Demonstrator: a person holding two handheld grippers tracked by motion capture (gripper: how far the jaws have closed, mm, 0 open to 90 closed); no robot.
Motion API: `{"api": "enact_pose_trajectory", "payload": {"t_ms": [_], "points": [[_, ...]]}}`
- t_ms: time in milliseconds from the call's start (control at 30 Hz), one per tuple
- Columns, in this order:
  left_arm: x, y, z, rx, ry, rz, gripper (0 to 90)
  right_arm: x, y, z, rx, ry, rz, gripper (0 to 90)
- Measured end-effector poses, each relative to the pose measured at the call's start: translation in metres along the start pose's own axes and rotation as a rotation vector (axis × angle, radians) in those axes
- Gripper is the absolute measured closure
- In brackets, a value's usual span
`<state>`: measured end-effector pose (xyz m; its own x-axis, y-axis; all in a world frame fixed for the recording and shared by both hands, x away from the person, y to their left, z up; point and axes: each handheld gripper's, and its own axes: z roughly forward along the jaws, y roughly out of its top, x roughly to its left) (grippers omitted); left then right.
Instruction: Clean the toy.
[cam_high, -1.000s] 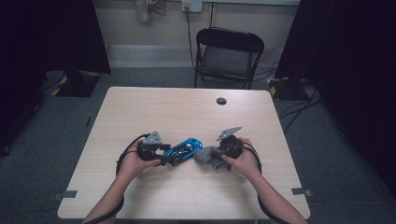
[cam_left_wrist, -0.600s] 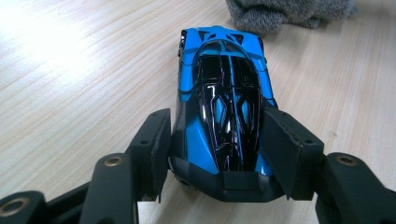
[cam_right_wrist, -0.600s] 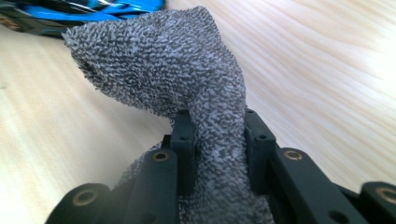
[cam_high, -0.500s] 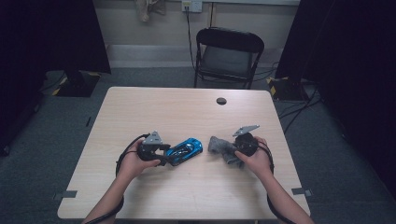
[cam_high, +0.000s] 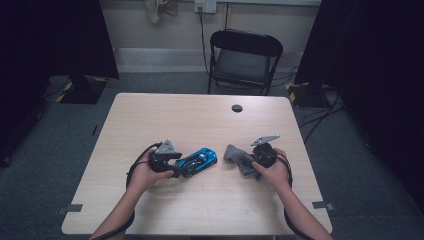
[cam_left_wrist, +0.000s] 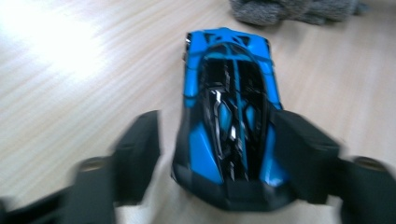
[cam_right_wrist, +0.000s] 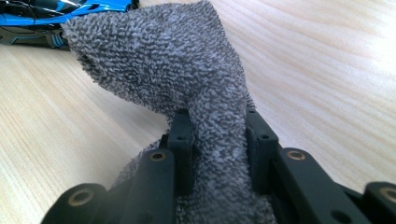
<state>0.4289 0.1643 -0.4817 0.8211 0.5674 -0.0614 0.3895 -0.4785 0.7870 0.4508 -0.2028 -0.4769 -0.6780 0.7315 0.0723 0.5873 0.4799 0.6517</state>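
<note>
Though L fingers (cam_left_wrist: 215, 158) open, car (cam_left_wrist: 231, 107) between.

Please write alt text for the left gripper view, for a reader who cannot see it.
A glossy blue and black toy sports car sits on a pale wooden table between the left gripper's two black jaws, which have just been opening and are blurred. A grey fuzzy cloth lies beyond the car's far end.

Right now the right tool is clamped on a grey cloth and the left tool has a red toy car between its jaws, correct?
Not quite: the toy car is blue, not red, as the left gripper view shows. The rest holds: it sits between the jaws of the left tool, and the right tool is clamped on the grey cloth.
</note>
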Motion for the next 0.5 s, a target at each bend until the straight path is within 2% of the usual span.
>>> {"api": "enact_pose_trajectory", "payload": {"t_ms": [133,200,233,333,367,433,500], "points": [[-0.003,0.007,0.003,0.027,0.023,-0.016,20.2,-0.001,-0.001,0.001,-0.002,0.004,0.008,68.3],[-0.004,0.011,0.006,0.030,0.013,-0.026,18.2,-0.001,-0.001,0.001,-0.004,0.005,0.010,68.2],[-0.006,0.015,0.009,0.021,0.006,-0.013,18.5,-0.002,-0.002,0.002,-0.006,0.008,0.015,68.0],[-0.009,0.019,0.013,0.032,-0.004,-0.011,17.8,-0.002,-0.002,0.002,-0.009,0.011,0.022,67.9],[-0.011,0.024,0.019,0.038,0.003,0.017,17.7,-0.003,-0.003,0.002,-0.012,0.015,0.025,67.8],[-0.012,0.027,0.022,0.040,0.004,0.028,16.8,-0.003,-0.003,0.002,-0.013,0.015,0.027,67.8],[-0.013,0.035,0.032,0.068,0.019,0.048,16.8,-0.003,-0.004,0.002,-0.018,0.017,0.032,67.6]]}}
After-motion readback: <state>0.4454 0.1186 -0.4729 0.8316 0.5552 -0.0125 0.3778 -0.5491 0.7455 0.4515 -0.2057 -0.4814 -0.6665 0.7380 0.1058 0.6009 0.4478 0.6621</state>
